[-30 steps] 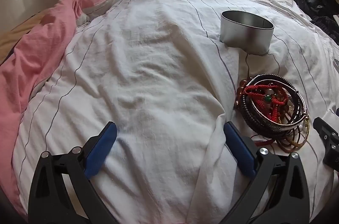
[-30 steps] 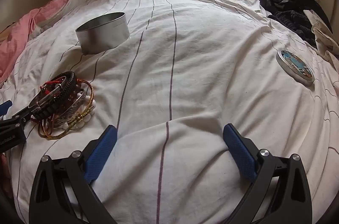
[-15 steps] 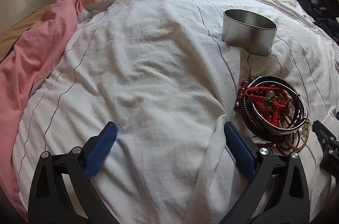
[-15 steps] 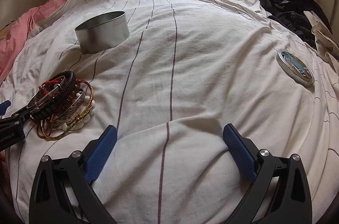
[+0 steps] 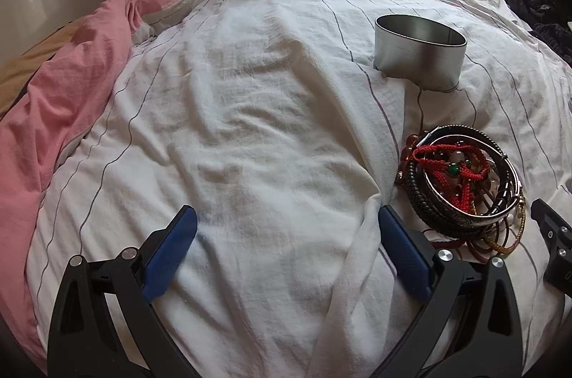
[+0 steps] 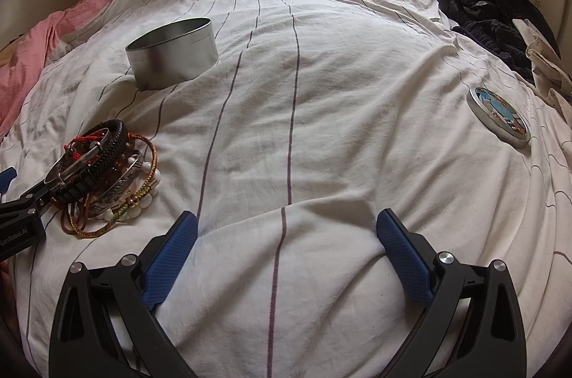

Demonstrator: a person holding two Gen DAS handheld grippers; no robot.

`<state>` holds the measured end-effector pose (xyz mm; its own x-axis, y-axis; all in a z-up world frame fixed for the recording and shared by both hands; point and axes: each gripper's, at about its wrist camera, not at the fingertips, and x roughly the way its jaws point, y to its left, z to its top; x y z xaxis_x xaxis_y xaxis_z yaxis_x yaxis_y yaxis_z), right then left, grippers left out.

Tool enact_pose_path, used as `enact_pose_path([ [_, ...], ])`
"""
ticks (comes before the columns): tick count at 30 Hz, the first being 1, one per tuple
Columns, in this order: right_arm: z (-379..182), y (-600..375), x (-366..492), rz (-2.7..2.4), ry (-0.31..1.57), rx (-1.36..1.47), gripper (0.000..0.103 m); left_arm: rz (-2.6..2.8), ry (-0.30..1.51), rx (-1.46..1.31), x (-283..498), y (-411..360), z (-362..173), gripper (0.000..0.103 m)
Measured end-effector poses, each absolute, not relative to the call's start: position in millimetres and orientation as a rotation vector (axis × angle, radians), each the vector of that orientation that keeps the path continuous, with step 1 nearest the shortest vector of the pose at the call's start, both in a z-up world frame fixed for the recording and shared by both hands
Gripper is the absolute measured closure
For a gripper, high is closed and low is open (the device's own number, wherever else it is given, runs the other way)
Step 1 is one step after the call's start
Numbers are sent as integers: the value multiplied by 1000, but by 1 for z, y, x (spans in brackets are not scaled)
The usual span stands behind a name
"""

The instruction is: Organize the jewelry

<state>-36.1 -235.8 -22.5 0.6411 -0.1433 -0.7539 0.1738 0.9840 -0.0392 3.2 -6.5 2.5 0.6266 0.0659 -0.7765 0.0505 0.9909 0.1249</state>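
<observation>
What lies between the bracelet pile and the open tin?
Only bare striped sheet lies between the bracelet pile and the open tin; both wrist views show it.

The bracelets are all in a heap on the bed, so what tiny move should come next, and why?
Probably swing the left hand-held gripper right, toward the bracelet pile. Its jaws are open and empty over bare sheet, the pile lies just beside its right finger, and the open tin waits beyond.

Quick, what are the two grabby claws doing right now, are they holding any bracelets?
Left gripper: open, holding nothing, above the striped sheet.
Right gripper: open, holding nothing; the bracelet pile lies untouched.
</observation>
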Motion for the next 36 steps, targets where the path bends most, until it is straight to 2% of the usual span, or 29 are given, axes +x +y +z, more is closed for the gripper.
enact_pose_path([
  [36,-23,-236,-36,-182,858,35,7,16,890,151,2,-9,3,6],
])
